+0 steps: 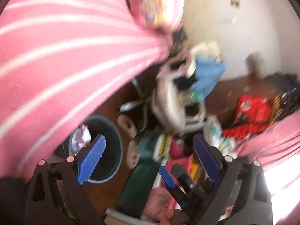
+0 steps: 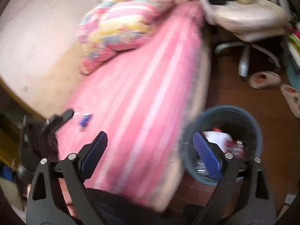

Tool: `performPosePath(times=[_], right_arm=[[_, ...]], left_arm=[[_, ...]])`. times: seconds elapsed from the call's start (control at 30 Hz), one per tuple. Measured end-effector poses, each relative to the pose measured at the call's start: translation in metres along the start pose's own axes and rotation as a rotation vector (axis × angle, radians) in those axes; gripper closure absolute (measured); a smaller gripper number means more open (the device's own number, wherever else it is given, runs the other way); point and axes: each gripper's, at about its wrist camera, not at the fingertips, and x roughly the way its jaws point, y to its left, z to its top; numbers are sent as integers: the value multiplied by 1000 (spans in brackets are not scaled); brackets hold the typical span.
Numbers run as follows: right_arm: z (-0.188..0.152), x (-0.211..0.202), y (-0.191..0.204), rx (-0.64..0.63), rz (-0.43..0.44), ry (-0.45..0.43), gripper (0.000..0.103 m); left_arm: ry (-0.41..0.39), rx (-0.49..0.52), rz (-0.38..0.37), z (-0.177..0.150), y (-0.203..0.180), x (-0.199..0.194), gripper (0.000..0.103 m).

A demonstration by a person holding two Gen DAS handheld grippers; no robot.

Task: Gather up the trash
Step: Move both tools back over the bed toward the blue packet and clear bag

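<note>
A dark blue waste bin stands on the brown floor beside the pink striped bed. White paper and red scraps lie inside it. In the left wrist view the same bin is at lower left, with a crumpled clear wrapper at its left rim. My left gripper is open and holds nothing. My right gripper is open too and holds nothing, its right finger in front of the bin. Both views are blurred.
A patterned pillow lies at the head of the bed. A white swivel chair and two slippers are beyond the bin. A red bag, blue cloth and books clutter the floor.
</note>
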Motion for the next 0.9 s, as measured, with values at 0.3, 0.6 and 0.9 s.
performPosePath(times=[0.3, 0.6, 0.9], right_arm=[[-14, 45, 142, -161, 220, 66, 11], [-47, 140, 209, -223, 275, 205, 10], [-47, 233, 219, -163, 300, 316, 10]], left_arm=[[-224, 50, 190, 33, 36, -145, 9], [-318, -43, 290, 69, 113, -206, 9], [-310, -127, 340, 130, 155, -210, 9]])
